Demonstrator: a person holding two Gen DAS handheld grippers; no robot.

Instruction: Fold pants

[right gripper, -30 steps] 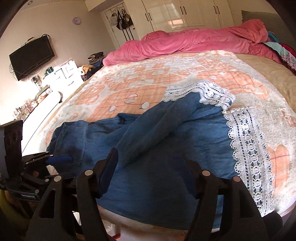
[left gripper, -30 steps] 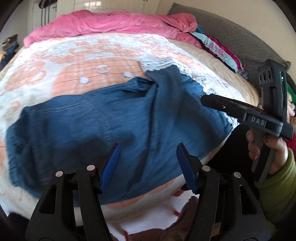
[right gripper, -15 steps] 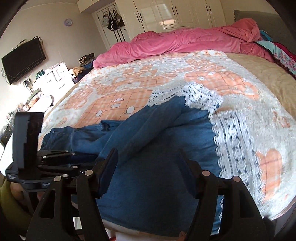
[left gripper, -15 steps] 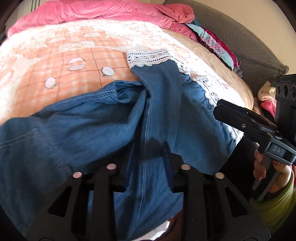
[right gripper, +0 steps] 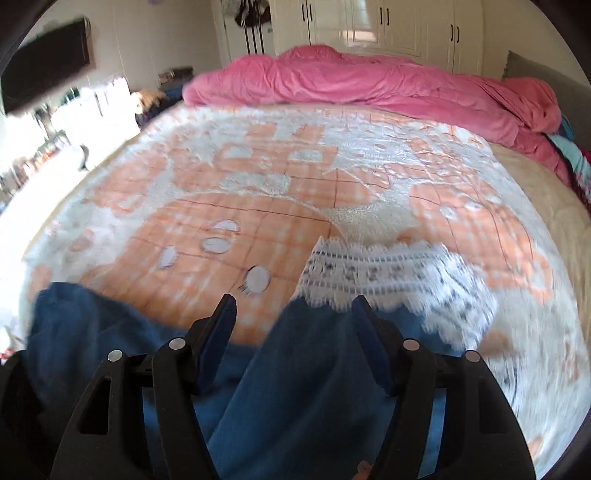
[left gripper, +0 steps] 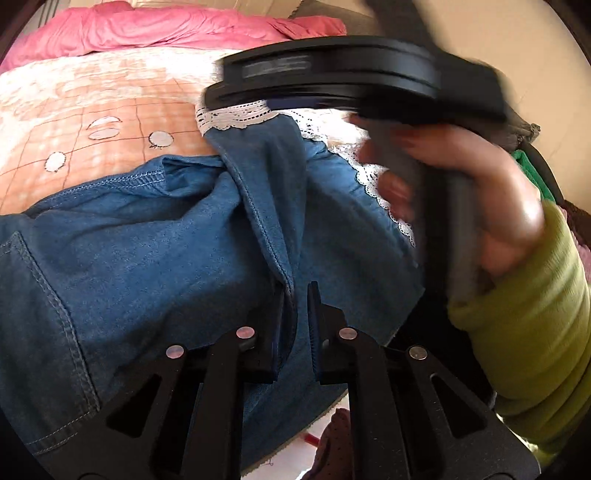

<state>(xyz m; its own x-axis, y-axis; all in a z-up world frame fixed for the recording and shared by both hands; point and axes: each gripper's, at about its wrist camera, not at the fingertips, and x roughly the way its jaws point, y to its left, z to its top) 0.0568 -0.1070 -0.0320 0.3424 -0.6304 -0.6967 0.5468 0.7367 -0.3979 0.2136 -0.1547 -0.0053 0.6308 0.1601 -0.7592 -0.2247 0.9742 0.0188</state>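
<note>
Here, pants (left gripper: 155, 258) pinched in left hand-held gripper (left gripper: 295, 317)

One pair of blue pants (left gripper: 155, 251), one pink duvet (right gripper: 369, 85) at upper frame, two grippers, left gripper (left gripper: 295, 306), right gripper (right gripper: 293, 317), four white ovals counted on one bedspread (right gripper: 295, 166)

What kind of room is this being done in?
Most likely a home bedroom: a wide bed with a pink duvet bunched at its far edge, white wardrobe doors behind, and a wall-mounted television.
</note>
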